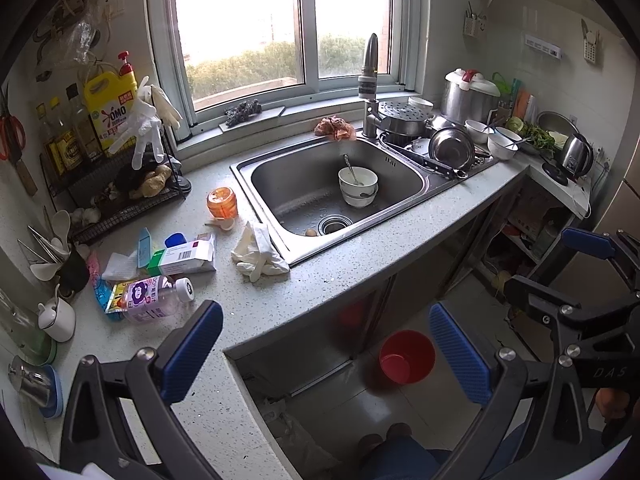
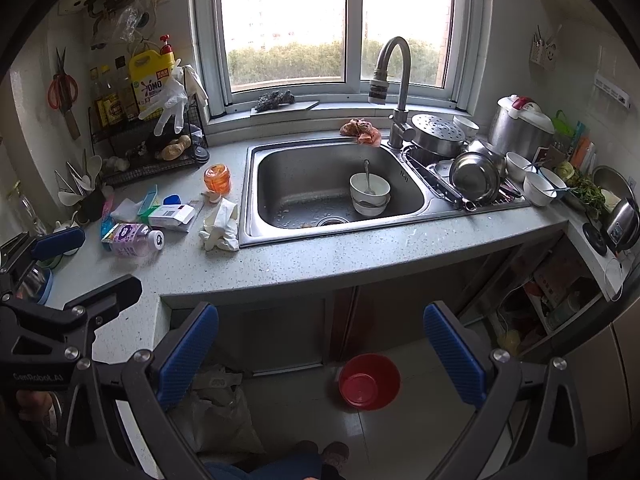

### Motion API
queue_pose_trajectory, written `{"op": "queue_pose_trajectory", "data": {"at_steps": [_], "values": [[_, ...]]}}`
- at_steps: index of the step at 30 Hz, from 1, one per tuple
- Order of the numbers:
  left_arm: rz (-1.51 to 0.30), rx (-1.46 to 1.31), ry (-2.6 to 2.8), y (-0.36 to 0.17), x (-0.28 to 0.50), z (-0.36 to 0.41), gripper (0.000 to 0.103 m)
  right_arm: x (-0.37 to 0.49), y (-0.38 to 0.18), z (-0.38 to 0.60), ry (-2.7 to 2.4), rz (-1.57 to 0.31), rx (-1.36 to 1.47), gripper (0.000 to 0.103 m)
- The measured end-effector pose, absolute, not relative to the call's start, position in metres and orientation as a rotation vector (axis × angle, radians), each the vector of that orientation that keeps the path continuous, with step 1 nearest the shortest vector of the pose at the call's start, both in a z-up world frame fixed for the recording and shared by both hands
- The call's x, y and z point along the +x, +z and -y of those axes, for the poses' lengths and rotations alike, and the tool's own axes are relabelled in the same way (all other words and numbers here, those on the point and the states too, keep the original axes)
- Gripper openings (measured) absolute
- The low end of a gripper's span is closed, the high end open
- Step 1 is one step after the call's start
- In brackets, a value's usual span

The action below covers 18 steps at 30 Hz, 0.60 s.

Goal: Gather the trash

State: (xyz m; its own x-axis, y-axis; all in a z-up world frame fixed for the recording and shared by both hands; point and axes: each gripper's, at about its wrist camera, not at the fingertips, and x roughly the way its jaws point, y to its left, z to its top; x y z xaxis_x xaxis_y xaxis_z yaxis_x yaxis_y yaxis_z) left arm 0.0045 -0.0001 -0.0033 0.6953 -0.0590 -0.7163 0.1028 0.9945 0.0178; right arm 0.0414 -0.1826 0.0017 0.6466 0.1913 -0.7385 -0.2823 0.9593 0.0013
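I hold both the left gripper (image 1: pixel 326 350) and right gripper (image 2: pixel 320 350) spread apart, empty, back from the counter, surveying the trash at frame left: plastic bottle (image 1: pixel 154 298), cardboard box (image 1: pixel 182 260), crumpled gloves (image 1: pixel 260 254).

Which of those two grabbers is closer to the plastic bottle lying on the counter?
The left. The left gripper hangs just in front of the bottle, over the counter's front edge. The right gripper is farther off to the right, above the floor near the red bowl. Both are open.
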Motion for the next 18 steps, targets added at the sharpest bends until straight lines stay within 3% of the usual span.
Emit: {"op": "queue_pose_trajectory", "data": {"at_steps": [18], "values": [[-0.826,0.063,-0.119,-0.001,0.012,0.012,0.103,0.046,0.001,0.189,0.264,-0.824,-0.106,0.103]]}}
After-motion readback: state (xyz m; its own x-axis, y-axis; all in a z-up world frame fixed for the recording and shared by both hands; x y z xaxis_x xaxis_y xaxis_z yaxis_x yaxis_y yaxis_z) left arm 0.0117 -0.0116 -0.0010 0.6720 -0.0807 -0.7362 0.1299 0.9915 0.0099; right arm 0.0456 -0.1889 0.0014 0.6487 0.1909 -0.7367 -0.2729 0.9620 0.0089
